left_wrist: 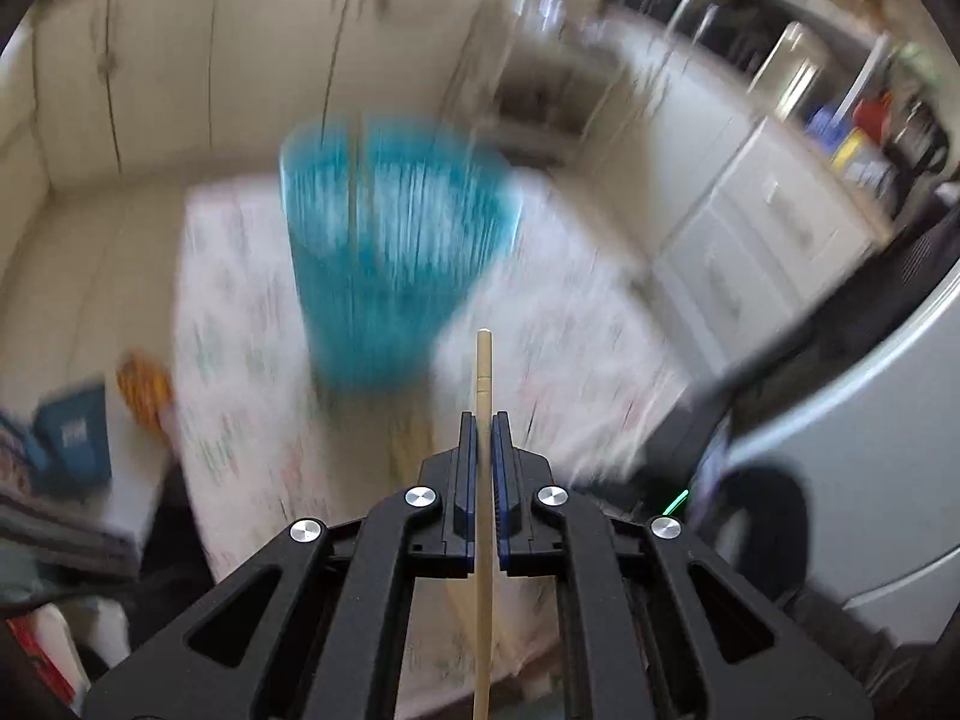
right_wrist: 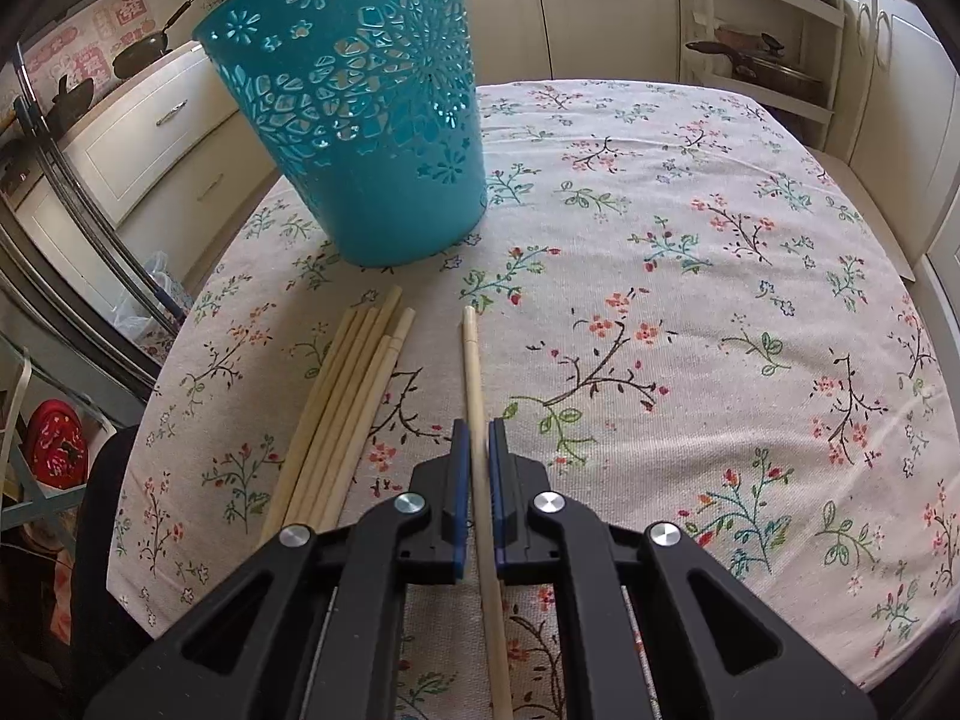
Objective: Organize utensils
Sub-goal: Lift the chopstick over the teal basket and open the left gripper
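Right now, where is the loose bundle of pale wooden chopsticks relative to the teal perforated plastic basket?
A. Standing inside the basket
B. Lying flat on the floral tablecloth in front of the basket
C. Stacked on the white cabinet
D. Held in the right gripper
B: in the right wrist view the bundle of pale wooden chopsticks lies flat on the floral tablecloth, just short of the upright teal perforated plastic basket, left of the right gripper.

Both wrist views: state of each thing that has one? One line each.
left gripper: shut on a chopstick, view motion-blurred
left chopstick: clamped, tip pointing toward the basket
right gripper: shut on a chopstick
right chopstick: clamped; cannot tell if lifted off the cloth
loose chopsticks: bundled flat on the tablecloth, untouched
blue basket: upright on the tablecloth; contents not visible
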Action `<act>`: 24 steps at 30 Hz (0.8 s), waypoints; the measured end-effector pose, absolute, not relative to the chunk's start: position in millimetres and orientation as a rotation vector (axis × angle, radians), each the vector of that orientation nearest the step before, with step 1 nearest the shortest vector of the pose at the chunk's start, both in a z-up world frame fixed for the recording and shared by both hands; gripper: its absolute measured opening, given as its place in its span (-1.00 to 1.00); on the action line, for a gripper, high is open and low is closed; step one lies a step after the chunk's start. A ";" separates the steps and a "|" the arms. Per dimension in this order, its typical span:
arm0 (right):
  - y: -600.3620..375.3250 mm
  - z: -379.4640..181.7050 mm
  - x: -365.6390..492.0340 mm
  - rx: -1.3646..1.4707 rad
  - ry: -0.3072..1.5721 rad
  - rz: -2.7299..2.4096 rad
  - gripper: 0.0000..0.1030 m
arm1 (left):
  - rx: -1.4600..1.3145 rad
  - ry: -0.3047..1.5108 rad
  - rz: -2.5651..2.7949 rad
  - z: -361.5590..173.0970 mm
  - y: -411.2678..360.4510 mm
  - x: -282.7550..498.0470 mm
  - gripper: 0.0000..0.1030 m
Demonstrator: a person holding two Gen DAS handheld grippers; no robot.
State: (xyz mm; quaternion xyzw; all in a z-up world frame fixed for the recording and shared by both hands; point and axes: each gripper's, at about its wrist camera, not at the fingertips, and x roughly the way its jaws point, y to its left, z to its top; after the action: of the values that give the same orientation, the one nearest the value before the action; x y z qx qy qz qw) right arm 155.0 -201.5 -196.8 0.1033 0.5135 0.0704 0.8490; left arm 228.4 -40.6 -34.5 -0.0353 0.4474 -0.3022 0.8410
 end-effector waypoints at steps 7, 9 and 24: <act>-203.3 -197.4 155.0 0.238 1.082 0.153 -0.86 | -0.094 0.509 -0.465 65.1 -55.2 262.2 -0.91; -203.6 -197.6 155.3 0.239 1.081 0.155 -0.86 | -0.082 0.425 -0.393 69.1 -66.5 281.9 -0.91; -201.4 -197.9 157.7 0.225 1.070 0.160 -0.86 | -0.030 0.466 -0.133 -11.5 -83.9 358.3 -0.86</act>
State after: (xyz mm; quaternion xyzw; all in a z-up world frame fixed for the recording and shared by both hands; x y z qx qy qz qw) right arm 157.7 -201.4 -197.9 0.1068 0.5083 0.0761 0.8511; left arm 358.3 -83.9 -11.5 -0.0149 0.2305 -0.0658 0.9707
